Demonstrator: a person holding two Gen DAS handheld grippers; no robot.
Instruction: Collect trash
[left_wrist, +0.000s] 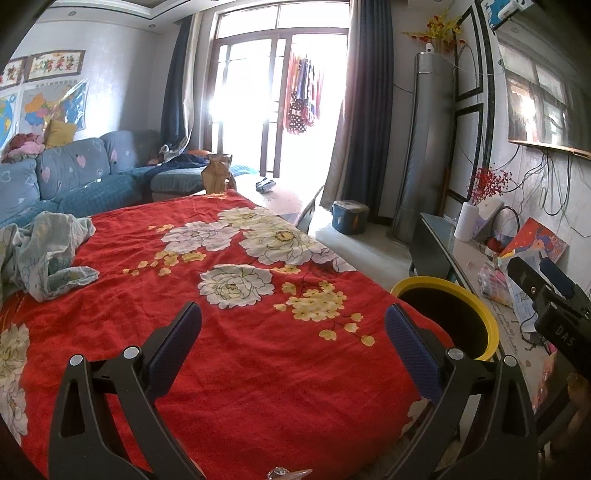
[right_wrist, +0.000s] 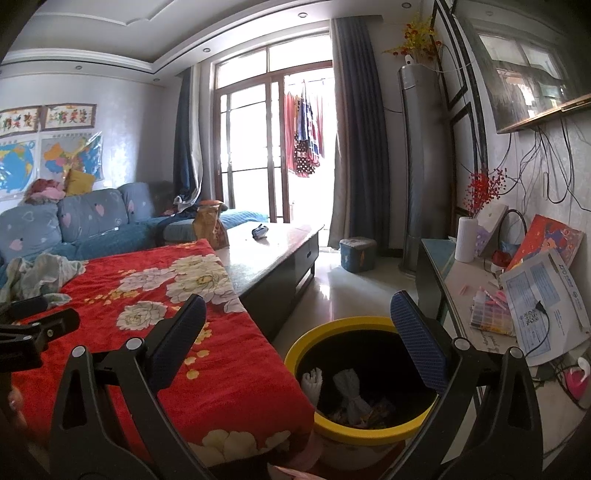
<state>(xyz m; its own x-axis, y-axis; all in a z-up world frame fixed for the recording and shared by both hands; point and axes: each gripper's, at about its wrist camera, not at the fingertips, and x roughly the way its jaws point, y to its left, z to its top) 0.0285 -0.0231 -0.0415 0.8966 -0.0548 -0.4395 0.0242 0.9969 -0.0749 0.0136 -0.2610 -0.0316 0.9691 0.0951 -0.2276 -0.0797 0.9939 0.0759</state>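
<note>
Both tongs stand wide, nothing between their blue pads. The left tongs hang over the red cloth with its white and yellow flowers; the cloth covers the near part of a long bench, whose bare top runs on ahead toward the window. Left of and ahead of these tongs a crumpled pale rag lies on the cloth. To their right, just past the cloth's edge, stands the bin, yellow-rimmed and black inside.

The right tongs hover above the gap between bench and bin, their right pad over the bin's mouth, their left pad over the cloth. Below them, in the bin, lies the trash: a white wad against the near-left wall, a grey twisted wad beside it, and some coloured scraps under those, too dark to name. In the right wrist view the left tongs show at the left edge, over the cloth.

Far ahead on the bench a brown paper bag stands at the cloth's far end, and a small dark item lies on the bare top beyond it. Right of the right tongs a side shelf carries papers and a white vase.
</note>
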